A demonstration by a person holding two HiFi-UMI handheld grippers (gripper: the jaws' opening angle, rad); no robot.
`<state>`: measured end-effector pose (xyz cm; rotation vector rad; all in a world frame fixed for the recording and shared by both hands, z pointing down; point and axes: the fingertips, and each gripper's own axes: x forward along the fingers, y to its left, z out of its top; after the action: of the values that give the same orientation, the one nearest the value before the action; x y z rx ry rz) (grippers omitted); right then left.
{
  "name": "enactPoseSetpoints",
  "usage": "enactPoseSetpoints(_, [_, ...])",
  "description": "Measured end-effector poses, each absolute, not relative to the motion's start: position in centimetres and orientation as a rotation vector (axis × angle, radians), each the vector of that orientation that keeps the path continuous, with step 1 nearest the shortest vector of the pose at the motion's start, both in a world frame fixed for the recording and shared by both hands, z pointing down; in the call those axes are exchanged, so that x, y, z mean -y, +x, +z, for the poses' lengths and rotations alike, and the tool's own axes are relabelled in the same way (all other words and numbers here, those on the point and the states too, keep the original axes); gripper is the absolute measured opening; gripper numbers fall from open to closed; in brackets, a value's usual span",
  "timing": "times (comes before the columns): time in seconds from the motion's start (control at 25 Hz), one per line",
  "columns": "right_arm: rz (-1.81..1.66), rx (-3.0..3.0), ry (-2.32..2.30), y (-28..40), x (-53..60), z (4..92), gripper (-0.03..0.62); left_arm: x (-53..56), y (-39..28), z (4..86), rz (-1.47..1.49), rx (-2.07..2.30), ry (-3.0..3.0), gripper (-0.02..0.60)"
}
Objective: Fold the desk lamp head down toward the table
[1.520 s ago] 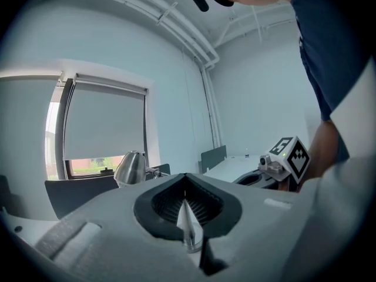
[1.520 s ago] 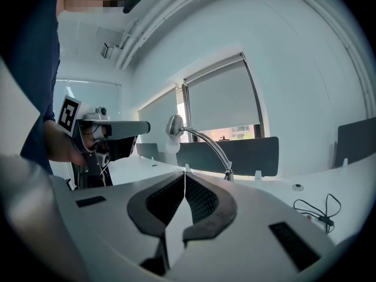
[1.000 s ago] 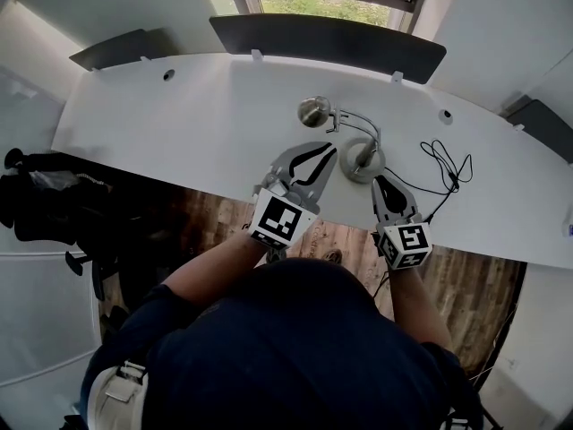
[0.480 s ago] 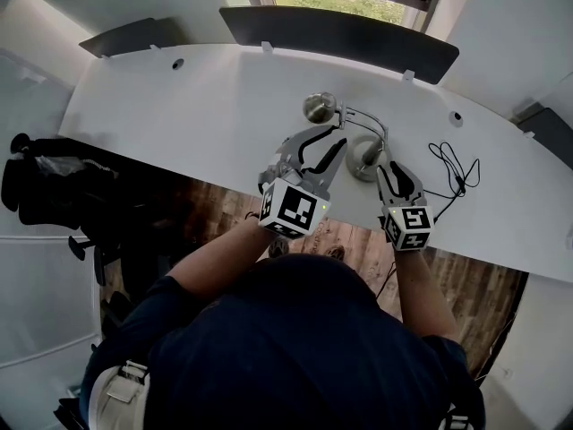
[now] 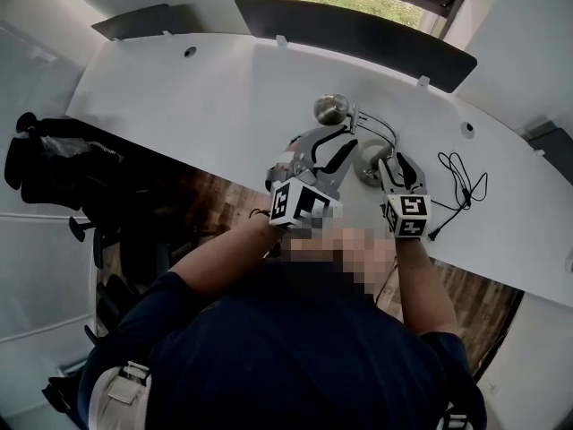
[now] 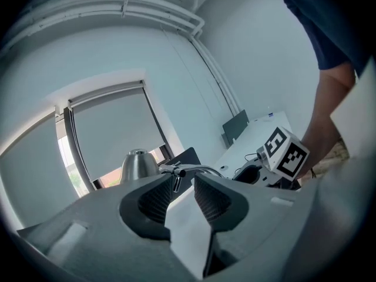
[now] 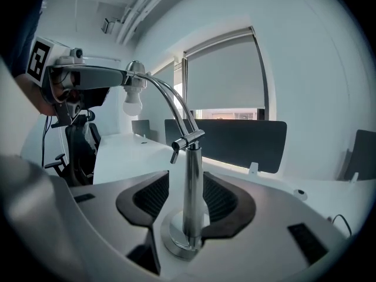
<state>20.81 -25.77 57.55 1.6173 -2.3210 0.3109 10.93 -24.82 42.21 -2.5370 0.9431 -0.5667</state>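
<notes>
A chrome desk lamp stands on the white table [image 5: 197, 97]. Its round base [image 5: 368, 167] and upright post [image 7: 192, 187] carry a curved arm [image 5: 380, 128] to the bell-shaped head [image 5: 329, 108], which hangs bulb down [image 7: 133, 106]. My right gripper [image 5: 397, 165] straddles the post low down. Its jaws are opening, with the post between the pads and no pad pressing on it [image 7: 187, 184]. My left gripper [image 5: 346, 140] is open, its tips up at the head end of the arm [image 6: 183, 187]. The head [image 6: 138, 164] and arm joint [image 6: 176, 172] show just past them.
A black cable [image 5: 463, 176] lies coiled right of the lamp. A dark partition [image 5: 358, 32] runs along the table's far edge under the window. A black chair [image 5: 54, 177] stands at the left, and wooden floor [image 5: 224, 206] shows below the near edge.
My right gripper went from shut beside the base to open around the post. My left gripper moved in toward the lamp head and arm.
</notes>
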Motion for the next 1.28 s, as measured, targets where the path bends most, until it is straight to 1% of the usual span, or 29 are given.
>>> enactPoseSetpoints(0.32, [0.292,2.313,1.625,21.0,27.9,58.1,0.173,25.2,11.4,42.2,-0.595,-0.954,-2.478,0.103])
enactPoseSetpoints(0.44, [0.286,2.307,1.637,21.2,28.4,58.1,0.123,25.4,11.3,42.3,-0.605,-0.964,-2.459,0.098])
enactPoseSetpoints(0.52, [0.282,2.307,1.641,21.4,28.5,58.2,0.123,25.6,11.2,42.3,-0.605,-0.97,-2.454,0.068])
enactPoseSetpoints(0.6, [0.278,2.307,1.641,21.4,28.5,58.2,0.121,25.6,11.1,42.3,-0.603,-0.97,-2.451,0.055])
enactPoseSetpoints(1.04, [0.273,2.29,1.643,21.2,28.4,58.2,0.123,26.6,8.4,45.6,-0.672,-1.051,-2.599,0.054])
enactPoseSetpoints(1.28, [0.271,2.28,1.655,21.2,28.6,58.2,0.123,27.1,7.8,47.0,-0.654,-1.097,-2.68,0.054])
